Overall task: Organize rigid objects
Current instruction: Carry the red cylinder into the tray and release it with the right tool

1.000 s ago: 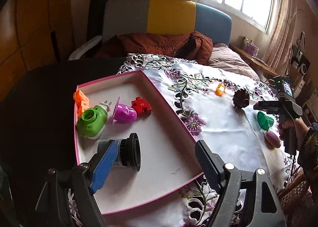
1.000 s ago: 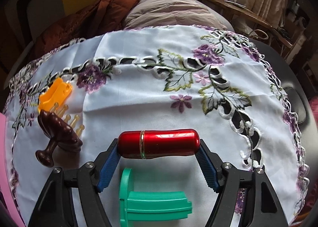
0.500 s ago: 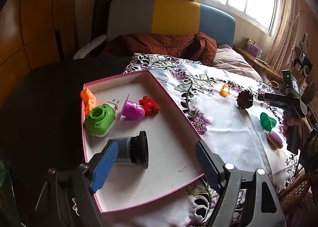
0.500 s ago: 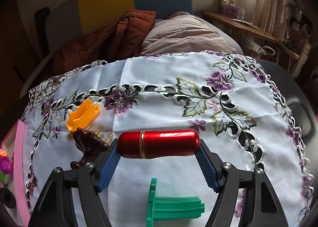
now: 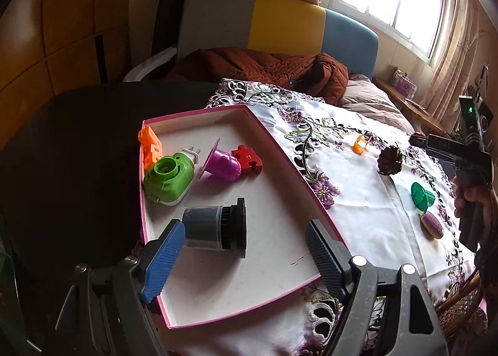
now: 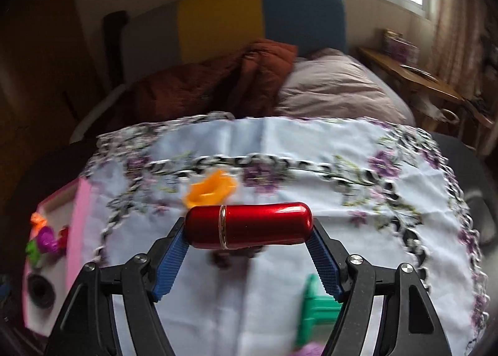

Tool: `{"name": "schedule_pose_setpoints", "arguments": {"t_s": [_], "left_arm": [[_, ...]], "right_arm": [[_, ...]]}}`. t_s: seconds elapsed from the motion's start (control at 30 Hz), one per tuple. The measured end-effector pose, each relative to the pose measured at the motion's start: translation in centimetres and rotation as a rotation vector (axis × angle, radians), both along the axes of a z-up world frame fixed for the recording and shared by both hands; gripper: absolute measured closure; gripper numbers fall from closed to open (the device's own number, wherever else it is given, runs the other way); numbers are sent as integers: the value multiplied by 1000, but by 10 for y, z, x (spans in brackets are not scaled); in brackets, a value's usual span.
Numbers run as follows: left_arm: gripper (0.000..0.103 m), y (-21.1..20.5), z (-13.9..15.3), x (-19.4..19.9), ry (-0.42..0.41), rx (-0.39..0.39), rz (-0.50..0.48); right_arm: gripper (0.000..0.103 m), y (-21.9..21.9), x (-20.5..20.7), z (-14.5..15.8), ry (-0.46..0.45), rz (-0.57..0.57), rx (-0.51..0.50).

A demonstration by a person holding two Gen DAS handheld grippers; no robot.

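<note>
Clamped end to end in the right gripper (image 6: 249,250), the red capsule (image 6: 249,225) hangs above the tablecloth (image 6: 311,150); the left gripper (image 5: 246,250) gapes empty over the pink tray (image 5: 280,150). Five pieces are already in; four seemingly wait outside

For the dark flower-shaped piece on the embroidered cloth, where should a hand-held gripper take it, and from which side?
Probably from above, across the scalloped rim of the dark brown flower-shaped plastic piece. It faces the left wrist camera with its fluted edge up, and the white embroidered tablecloth around it is bare, so the fingers could likely drop on both sides.
</note>
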State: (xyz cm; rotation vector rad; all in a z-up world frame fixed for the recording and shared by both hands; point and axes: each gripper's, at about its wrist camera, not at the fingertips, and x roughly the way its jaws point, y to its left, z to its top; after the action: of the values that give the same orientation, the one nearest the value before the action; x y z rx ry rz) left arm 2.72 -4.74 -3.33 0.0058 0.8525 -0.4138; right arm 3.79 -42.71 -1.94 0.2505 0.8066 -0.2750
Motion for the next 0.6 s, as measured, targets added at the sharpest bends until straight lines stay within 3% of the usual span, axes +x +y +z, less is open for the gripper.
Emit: {"name": "schedule_pose_setpoints", "arguments": {"t_s": [0.2, 0.3, 0.6], "left_arm": [[22, 9, -1, 3, 19, -21, 25], [31, 17, 0, 4, 22, -33, 45], [31, 56, 0, 11, 24, -69, 141]], "right_arm": [[28, 86, 13, 9, -14, 219, 27], [29, 132, 19, 11, -20, 324, 39], [28, 228, 41, -3, 20, 524, 90]]}}
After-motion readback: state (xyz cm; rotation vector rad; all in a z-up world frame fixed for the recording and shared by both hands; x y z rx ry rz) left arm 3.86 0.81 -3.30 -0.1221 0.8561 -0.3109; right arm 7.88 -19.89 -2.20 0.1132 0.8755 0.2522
